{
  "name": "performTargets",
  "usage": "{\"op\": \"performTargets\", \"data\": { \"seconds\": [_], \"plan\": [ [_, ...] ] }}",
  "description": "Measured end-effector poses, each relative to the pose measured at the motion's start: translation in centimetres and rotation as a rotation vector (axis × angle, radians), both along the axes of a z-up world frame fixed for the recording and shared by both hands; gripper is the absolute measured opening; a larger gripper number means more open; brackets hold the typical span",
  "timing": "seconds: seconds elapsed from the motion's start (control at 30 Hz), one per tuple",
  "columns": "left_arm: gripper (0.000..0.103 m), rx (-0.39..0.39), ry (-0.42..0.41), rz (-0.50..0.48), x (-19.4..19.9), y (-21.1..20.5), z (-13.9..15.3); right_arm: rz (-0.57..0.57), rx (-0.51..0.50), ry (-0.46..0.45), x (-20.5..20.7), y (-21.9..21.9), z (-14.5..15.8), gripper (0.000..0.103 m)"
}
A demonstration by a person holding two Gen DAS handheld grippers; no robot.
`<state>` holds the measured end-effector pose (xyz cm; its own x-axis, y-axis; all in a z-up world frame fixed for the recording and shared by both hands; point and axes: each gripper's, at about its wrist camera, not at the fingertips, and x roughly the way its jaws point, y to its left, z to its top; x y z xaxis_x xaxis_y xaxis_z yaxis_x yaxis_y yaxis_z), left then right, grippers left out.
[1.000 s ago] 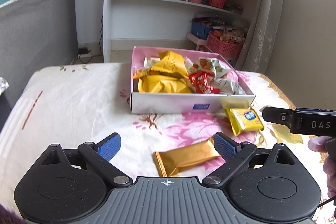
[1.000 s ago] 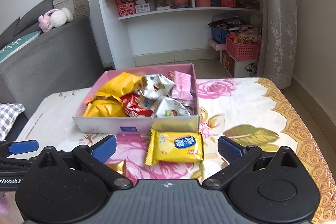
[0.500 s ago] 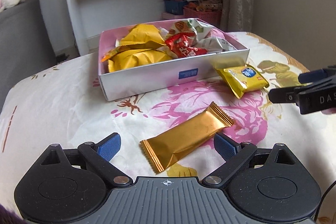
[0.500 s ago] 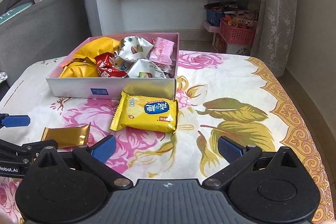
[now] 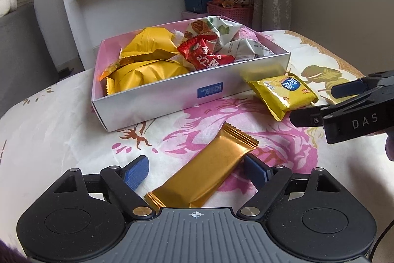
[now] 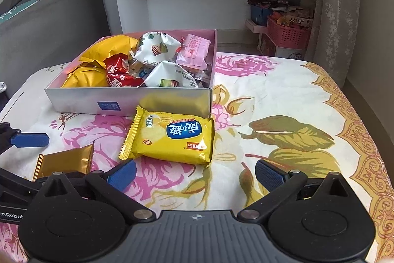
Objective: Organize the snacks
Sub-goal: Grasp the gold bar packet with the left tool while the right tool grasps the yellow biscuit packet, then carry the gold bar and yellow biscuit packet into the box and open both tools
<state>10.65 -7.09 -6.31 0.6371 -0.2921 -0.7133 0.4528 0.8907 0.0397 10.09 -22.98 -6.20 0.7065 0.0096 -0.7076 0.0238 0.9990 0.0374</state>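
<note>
While the left gripper (image 5: pixel 195 170) has just been closing around a gold bar (image 5: pixel 204 174), not yet gripping, the right gripper (image 6: pixel 195 173) hovers wide by a yellow packet (image 6: pixel 170 139).

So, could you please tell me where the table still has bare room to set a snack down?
The cloth right of the box and the yellow packet, out to the table's orange border, lies bare. So does the strip left of the box. The box is heaped full, and the patch in front holds the gold bar and both grippers.
</note>
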Motion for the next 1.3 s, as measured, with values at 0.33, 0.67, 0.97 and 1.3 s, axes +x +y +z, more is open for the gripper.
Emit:
{"op": "performTargets", "data": {
  "seconds": [0.33, 0.67, 0.97, 1.3],
  "plan": [
    [0.051, -0.033, 0.022, 0.198, 1.5, 2.2, 0.0, -0.033, 0.064, 0.01, 1.9, 1.1, -0.5, 0.096],
    [0.038, -0.035, 0.022, 0.236, 1.5, 2.4, 0.2, -0.064, 0.041, 0.002, 2.9, 2.2, -1.0, 0.096],
    [0.028, -0.032, 0.03, 0.243, 1.5, 2.3, 0.3, -0.068, 0.012, -0.016, 2.7, 2.3, -0.8, 0.074],
    [0.026, -0.069, 0.061, 0.233, 1.2, 2.4, 0.6, -0.063, 0.019, 0.0, 2.6, 2.1, -0.3, 0.066]
  ]
}}
